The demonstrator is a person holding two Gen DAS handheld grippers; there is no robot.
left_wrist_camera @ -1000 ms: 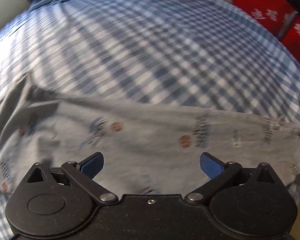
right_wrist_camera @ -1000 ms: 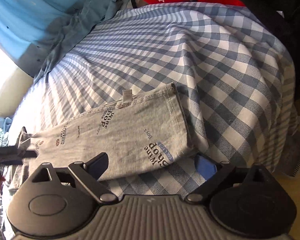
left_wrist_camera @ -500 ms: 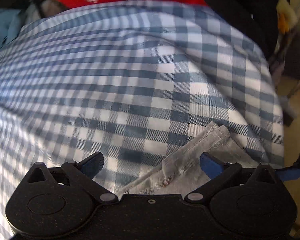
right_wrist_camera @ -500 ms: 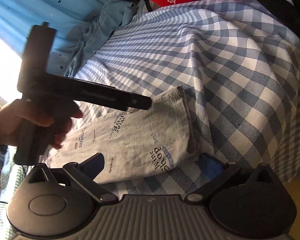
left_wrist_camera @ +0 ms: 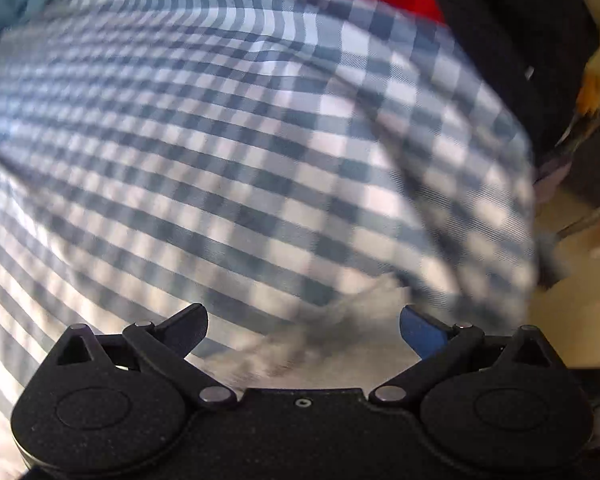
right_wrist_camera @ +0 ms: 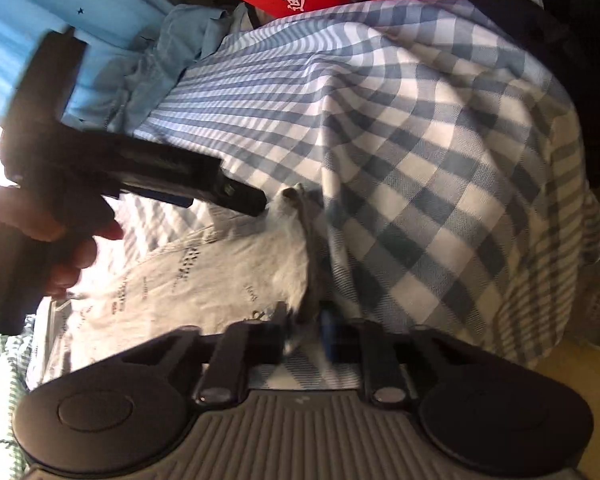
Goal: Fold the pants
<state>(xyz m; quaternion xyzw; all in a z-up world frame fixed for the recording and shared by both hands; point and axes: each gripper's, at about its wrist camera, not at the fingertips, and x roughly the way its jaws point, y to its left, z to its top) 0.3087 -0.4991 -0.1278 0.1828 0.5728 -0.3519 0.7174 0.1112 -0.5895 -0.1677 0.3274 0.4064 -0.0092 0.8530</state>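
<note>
Black right hand-held gripper (right_wrist_camera: pixel 304 328): jaws now closed on near hem corner of grey pants (right_wrist_camera: pixel 228 272); half second earlier, jaws apart. Left hand-held gripper (left_wrist_camera: pixel 303 320): jaws apart, swung over far hem corner. Pants flat on checked bed (right_wrist_camera: pixel 420 160). Fold lift likely next.

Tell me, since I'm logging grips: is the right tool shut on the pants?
Shut: the right tool's fingers meet on the pants' hem.
</note>
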